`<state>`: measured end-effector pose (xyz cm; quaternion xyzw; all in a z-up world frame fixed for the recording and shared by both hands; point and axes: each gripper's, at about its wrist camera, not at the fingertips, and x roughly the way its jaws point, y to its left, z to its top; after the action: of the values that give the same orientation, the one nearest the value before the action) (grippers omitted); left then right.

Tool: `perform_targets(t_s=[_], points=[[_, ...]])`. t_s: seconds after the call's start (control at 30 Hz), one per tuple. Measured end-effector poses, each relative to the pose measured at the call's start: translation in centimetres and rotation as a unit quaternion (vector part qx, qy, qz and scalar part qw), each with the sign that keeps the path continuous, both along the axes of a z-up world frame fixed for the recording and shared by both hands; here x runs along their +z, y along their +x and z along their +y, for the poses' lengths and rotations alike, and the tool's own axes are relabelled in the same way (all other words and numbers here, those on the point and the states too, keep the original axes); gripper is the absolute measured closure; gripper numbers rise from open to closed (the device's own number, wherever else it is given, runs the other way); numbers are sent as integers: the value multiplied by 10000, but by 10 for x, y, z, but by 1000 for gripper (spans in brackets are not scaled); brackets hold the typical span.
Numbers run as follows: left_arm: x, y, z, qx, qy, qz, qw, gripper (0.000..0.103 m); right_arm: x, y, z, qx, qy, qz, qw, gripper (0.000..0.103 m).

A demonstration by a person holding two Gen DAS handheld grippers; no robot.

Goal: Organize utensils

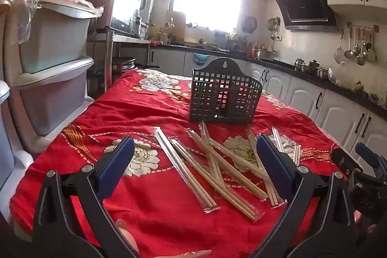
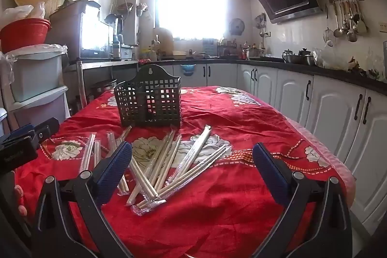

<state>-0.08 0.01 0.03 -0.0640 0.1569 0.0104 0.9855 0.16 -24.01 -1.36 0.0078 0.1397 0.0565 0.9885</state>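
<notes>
Sunlit kitchen, white cabinets and a dark counter along the far walls, bright window straight ahead. Bench draped in a red floral cloth (image 1: 150,214).

Left hand-held gripper (image 1: 193,161): blue-padded fingers spread wide, nothing between them, hovering low over the near edge of the bench. Right hand-held gripper (image 2: 191,166): likewise spread wide and empty, alongside the left one — its tip just visible at the right edge of the left wrist view.

Just ahead of both hand-held grippers, between the spread fingers: loose pile of pale wooden chopstick pairs in clear plastic sleeves (image 1: 212,166), crossing over one another on the cloth. Also seen from the right wrist (image 2: 169,166), fanned out, a few more sleeved pairs off to the left beyond the left finger. None gripped, none touching a finger as far as can be told.

Beyond the pile, farther from the hand-held grippers: dark square-mesh plastic utensil basket with a hanging tab and a centre divider (image 1: 225,98), upright on the cloth, front base just beside the far tips of some chopsticks. Through the mesh, compartments look empty — no chopsticks standing inside in either view (image 2: 150,100).

Judged progress: at the very start. Nothing sorted yet; every sleeved pair still to be picked up and stood in the basket. Likely first pick: a pair lying on top of the crossing pile.
</notes>
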Motion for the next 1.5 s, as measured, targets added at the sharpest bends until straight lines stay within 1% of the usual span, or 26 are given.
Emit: perform_targets(t_s=[0.2, 0.23, 0.43, 0.57, 1.03, 1.5], points=[[2, 0, 0, 11, -13, 17, 10000, 10, -4, 4, -3, -22, -18, 33, 10000, 6], [5, 1, -2, 7, 13, 19, 10000, 10, 2, -2, 1, -5, -6, -40, 10000, 6], [8, -1, -5, -28, 7, 35, 10000, 10, 2, -4, 0, 22, 41, -57, 10000, 6], [4, 0, -2, -39, 11, 6, 10000, 10, 3, -4, 0, 29, 48, -40, 10000, 6], [5, -1, -3, -50, -1, 1, 10000, 10, -2, 0, -3, 60, 110, -21, 9999, 6], [3, -1, -3, -67, -30, 5, 10000, 10, 0, 0, -3, 72, 112, -36, 9999, 6]])
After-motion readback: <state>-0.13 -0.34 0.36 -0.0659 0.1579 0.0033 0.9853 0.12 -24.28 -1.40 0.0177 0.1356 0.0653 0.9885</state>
